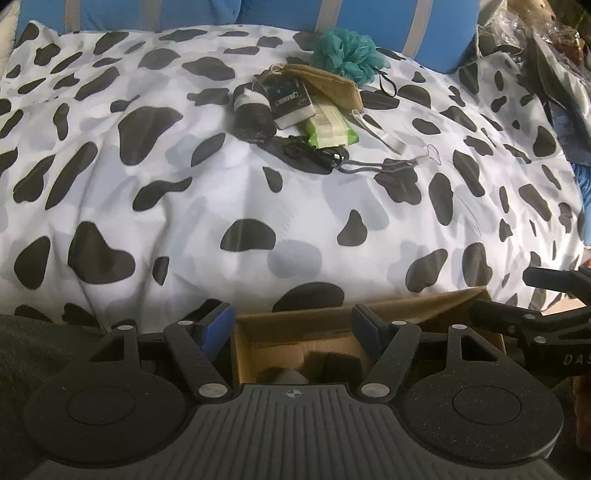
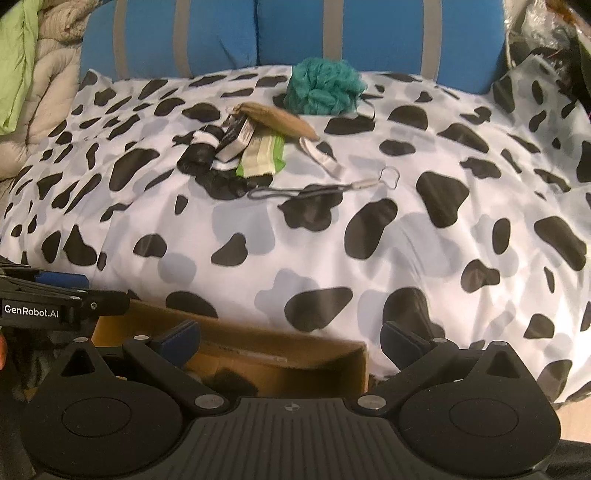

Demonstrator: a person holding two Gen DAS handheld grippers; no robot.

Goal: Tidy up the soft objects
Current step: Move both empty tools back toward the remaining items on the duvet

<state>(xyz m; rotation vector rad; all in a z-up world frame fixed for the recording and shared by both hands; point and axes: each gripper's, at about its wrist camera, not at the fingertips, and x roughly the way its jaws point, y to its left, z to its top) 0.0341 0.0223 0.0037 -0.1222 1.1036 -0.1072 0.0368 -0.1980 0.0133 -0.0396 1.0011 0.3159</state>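
A pile of soft items lies far back on the cow-print bedspread (image 1: 258, 192): a teal bath pouf (image 1: 345, 53), a tan pouch (image 1: 328, 83), a black-and-white sock roll (image 1: 253, 110), a green wipes pack (image 1: 328, 127) and a grey strap (image 1: 373, 166). The same pile shows in the right wrist view, with the pouf (image 2: 323, 86) and the wipes pack (image 2: 262, 155). My left gripper (image 1: 293, 325) is open and empty above an open cardboard box (image 1: 424, 299) holding dark soft items. My right gripper (image 2: 290, 339) is open and empty over the same box (image 2: 280, 365).
Blue cushions with grey stripes (image 2: 288, 33) line the back. Clutter of bags (image 1: 546, 55) sits at the far right. A beige and green blanket (image 2: 33, 74) lies at the left. The other gripper shows at each view's edge (image 1: 535, 314).
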